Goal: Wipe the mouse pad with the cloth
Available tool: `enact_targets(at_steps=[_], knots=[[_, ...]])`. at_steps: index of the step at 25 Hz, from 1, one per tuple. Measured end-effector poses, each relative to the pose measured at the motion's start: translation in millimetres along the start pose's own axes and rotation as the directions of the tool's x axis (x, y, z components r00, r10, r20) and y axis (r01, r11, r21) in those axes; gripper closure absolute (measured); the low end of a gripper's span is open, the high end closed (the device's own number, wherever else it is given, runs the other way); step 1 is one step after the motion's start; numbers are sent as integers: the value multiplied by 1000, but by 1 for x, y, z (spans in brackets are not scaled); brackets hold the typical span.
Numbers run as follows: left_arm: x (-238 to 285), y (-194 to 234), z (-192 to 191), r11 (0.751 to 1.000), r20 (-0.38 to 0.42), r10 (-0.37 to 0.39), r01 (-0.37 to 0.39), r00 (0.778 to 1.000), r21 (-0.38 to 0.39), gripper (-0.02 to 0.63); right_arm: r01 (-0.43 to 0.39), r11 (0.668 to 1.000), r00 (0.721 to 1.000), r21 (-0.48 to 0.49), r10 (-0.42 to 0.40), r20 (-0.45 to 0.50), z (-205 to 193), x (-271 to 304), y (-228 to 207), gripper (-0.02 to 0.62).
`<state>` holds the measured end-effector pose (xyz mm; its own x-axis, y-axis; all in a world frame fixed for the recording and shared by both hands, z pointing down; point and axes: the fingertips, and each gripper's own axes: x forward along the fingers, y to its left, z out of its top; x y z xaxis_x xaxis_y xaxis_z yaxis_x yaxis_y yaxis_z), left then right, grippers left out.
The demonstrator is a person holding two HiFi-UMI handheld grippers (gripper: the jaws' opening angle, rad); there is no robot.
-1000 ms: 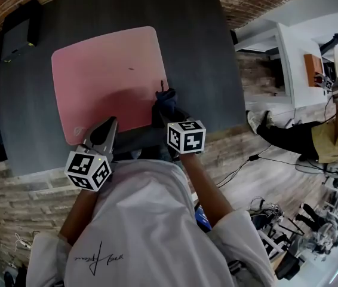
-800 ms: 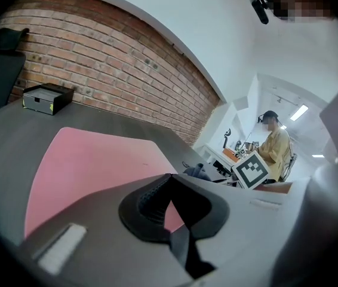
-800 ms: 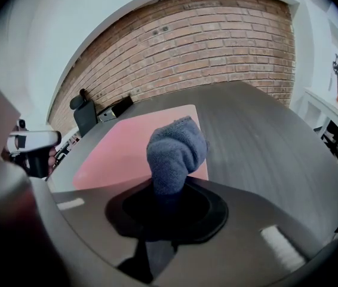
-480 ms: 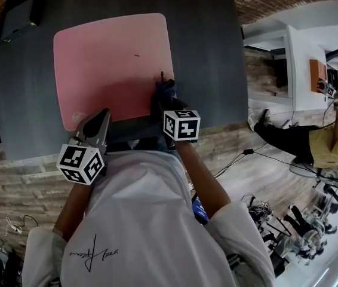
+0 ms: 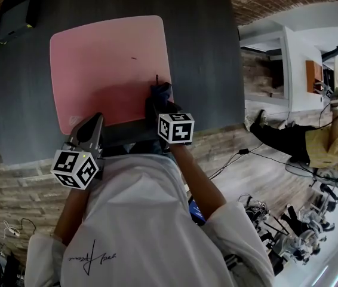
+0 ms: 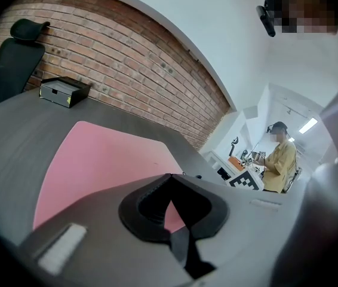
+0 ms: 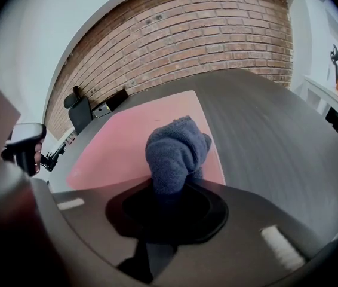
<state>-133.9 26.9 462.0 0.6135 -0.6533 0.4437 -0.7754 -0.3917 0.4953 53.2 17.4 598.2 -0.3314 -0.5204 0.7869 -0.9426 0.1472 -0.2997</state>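
1. The cloth [image 7: 178, 151] is a dark blue, fuzzy wad pinched in our right claw [image 7: 170, 190]. Its free end bulges out past the tips, above the near right edge of the pink mouse pad [image 5: 106, 64].
2. We judge the cloth light, soft and limp, so it will squash and fold under pressure rather than push back. The best hold is where we have it, around the bunched middle, which leaves a thick tuft to meet the surface.
3. The mouse pad lies flat on the dark table [image 5: 205, 52], and it looks thin and flexible. We expect it to creep or ruck up if the cloth drags hard, so light, even strokes suit it.
4. A small dark fleck [image 5: 134, 58] sits near the pad's middle, well apart from the cloth.
5. Our left claw [image 5: 90, 129] has its tips pressed together with nothing between them, at the pad's near left corner. We cannot tell if it touches the pad. It could pin that corner.
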Motion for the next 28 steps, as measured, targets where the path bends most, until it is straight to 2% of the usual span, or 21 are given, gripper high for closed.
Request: enact_targets(at_steps=[10,16,19,28], knots=[[9,8,10,1000,9,2,-2,1000,9,594,30,1000,1000,10,-30,5,1,2,-2,525],[8,9,3,1000,-10,21,-21,1000,-20,594,39,998,999,54,-39,13,1,2,-2,526],[6,10,-1,1000,-18,27,-27,999,-10,594,54,997,998,59,-56,35,3,3,-1,526],[-7,10,-15,999,-45,53,-54,998,-4,594,31,997,998,72,-35,50,-4,2,18,526]])
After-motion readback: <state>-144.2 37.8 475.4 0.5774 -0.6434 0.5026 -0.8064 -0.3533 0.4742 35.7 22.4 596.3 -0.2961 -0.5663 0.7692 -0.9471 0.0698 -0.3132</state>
